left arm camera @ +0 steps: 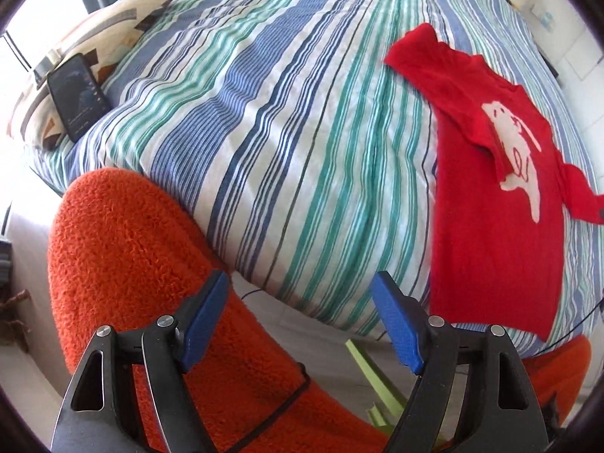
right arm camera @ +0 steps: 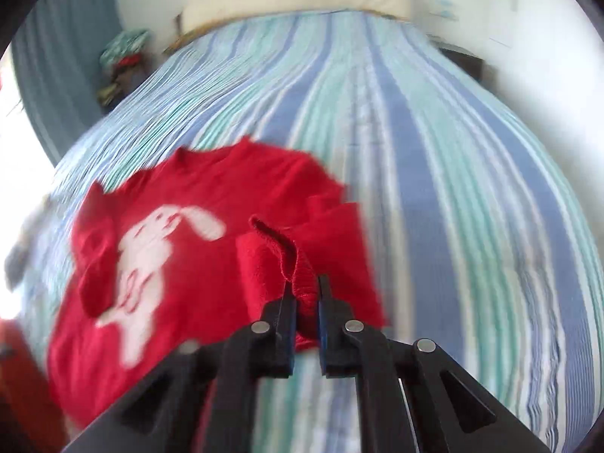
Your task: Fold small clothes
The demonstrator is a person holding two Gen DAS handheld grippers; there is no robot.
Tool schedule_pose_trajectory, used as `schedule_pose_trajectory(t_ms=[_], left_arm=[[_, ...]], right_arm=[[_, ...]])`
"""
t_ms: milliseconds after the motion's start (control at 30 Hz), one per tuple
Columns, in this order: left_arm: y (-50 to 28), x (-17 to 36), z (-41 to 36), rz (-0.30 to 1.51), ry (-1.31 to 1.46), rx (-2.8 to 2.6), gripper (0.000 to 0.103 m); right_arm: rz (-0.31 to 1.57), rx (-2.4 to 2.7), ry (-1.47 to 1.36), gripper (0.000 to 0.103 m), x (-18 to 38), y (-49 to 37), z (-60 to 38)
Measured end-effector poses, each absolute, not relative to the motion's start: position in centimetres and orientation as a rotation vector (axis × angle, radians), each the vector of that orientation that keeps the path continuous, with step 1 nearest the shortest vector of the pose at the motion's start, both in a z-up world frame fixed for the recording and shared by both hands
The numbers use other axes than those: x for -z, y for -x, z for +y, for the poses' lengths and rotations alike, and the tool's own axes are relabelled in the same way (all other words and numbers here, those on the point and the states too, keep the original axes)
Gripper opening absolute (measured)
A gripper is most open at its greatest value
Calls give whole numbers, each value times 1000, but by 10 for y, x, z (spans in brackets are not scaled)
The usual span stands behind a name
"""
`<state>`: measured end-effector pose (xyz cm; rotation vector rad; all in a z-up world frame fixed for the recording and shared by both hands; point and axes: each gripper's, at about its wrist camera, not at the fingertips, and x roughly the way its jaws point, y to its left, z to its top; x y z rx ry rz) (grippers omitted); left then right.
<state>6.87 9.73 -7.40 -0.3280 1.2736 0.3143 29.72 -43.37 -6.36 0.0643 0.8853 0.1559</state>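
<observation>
- The right claw [right arm camera: 305,294] has its two fingers pinched nearly together on a red sleeve [right arm camera: 279,253] of a small sweater, lifting the sleeve's cuff above the garment.
- The left claw [left arm camera: 302,313] is spread wide and holds nothing; it hangs off the bed's near edge, above an orange fuzzy cushion [left arm camera: 128,264].
- The red sweater [left arm camera: 502,204] lies front up near the edge of a striped bedspread [left arm camera: 245,113], its white rabbit design [right arm camera: 151,264] showing.
- Its other sleeve [right arm camera: 94,260] appears already turned in over the chest.
- Judging by this, folding has just begun: the held sleeve is probably going across next, and the body is not yet folded.
- A phone [left arm camera: 77,96] leans against a pillow [left arm camera: 94,37] well away from the sweater.
</observation>
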Motion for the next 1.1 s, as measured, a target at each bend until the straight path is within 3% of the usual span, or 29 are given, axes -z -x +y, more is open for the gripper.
schedule_pose_trajectory(t_ms=[133,300,667,1100], left_arm=[[-83,73,69,1270,304,-250,80],[-97,67,28,1283,214,-145,80],[-85,79,34,1315,213,-171,80],[-78,85,44,1324,208,-198,80]], right_arm=[[871,119,-291,9,73,-270,-578],[872,299,-514,8,111,-224,-668],[1017,391,-595,6,160,-233,-689],[993,361,-697,4,172,-236,-700]])
